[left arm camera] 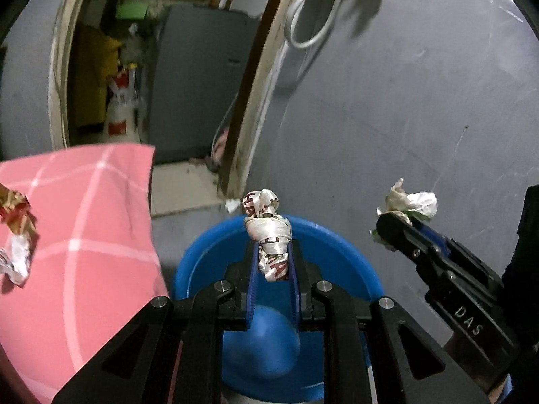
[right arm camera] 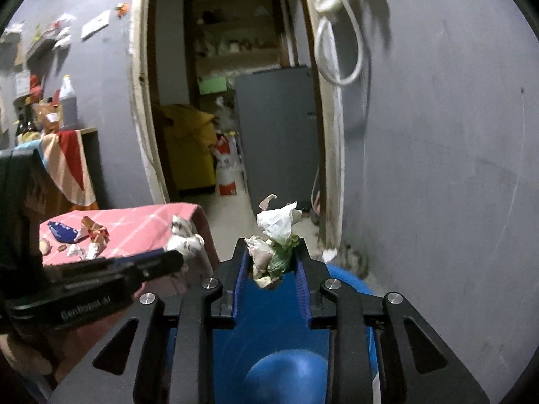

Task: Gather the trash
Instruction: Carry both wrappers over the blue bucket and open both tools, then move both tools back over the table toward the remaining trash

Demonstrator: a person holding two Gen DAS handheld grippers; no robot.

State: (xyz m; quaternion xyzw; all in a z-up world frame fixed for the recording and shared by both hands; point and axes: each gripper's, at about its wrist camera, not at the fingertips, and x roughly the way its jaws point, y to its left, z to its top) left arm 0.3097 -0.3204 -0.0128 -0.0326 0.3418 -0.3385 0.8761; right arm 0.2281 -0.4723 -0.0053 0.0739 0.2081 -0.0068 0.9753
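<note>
My left gripper [left arm camera: 273, 249] is shut on a crumpled white wrapper with red letters [left arm camera: 267, 222], held over a blue basin [left arm camera: 209, 259] on the floor. In the right wrist view that gripper [right arm camera: 178, 259] comes in from the left with its wrapper [right arm camera: 183, 239]. My right gripper [right arm camera: 273, 252] is shut on a wad of white tissue, green leaf and peel [right arm camera: 274, 235], above the basin's rim [right arm camera: 350, 279]. In the left wrist view this gripper [left arm camera: 394, 229] and its wad [left arm camera: 411, 202] hang to the basin's right.
A table under a pink checked cloth [left arm camera: 84, 219] stands left of the basin and bears more scraps: a red-gold wrapper [right arm camera: 96, 230], a blue wrapper [right arm camera: 62, 230], foil [left arm camera: 17, 259]. Ahead are a doorway, a grey fridge [right arm camera: 279, 134] and a grey wall [left arm camera: 404, 118].
</note>
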